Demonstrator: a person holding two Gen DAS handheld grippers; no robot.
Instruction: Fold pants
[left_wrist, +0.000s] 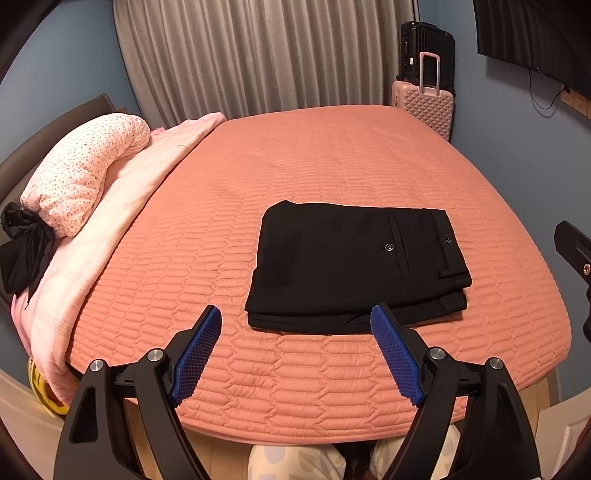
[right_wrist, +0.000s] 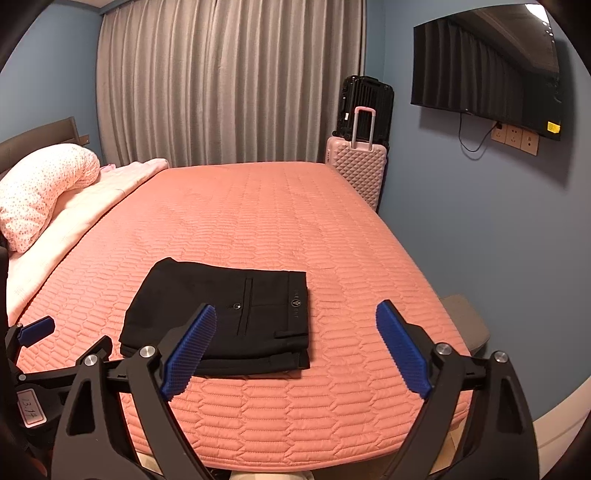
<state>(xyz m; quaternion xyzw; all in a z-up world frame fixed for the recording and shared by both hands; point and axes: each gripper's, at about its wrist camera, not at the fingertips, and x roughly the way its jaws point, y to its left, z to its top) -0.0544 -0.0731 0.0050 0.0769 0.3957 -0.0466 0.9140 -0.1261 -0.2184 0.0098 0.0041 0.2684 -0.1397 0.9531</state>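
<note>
While the black pants (left_wrist: 356, 264) lie folded into a compact, layered rectangle on the salmon quilted bedspread (left_wrist: 314, 162), neither tool touches them. They sit near the bed's near edge, waistband to the right, with a buttoned back pocket and a belt loop facing up. No container holds them; they rest straight on the cover.

Seen from the left wrist view, the left gripper (left_wrist: 295, 321) hangs just before the near edge of the stack, its blue-padded jaws spread wide with nothing between them; the right pad overlaps the pants' near hem in the picture, though contact cannot be told. From the right wrist view, the right gripper (right_wrist: 295, 319) stands at the pants' near right corner, jaws likewise wide apart and empty, its left pad in front of the folded cloth.

Farther out, a dotted pillow (left_wrist: 81, 170) and a pale pink blanket (left_wrist: 122, 206) lie at the left. Beyond the far right corner stand a pink suitcase (right_wrist: 360, 168) and a black suitcase (right_wrist: 364, 105), both closed. Grey curtains (right_wrist: 229, 81) cover the far wall, and a television (right_wrist: 487, 70) hangs on the right wall.
</note>
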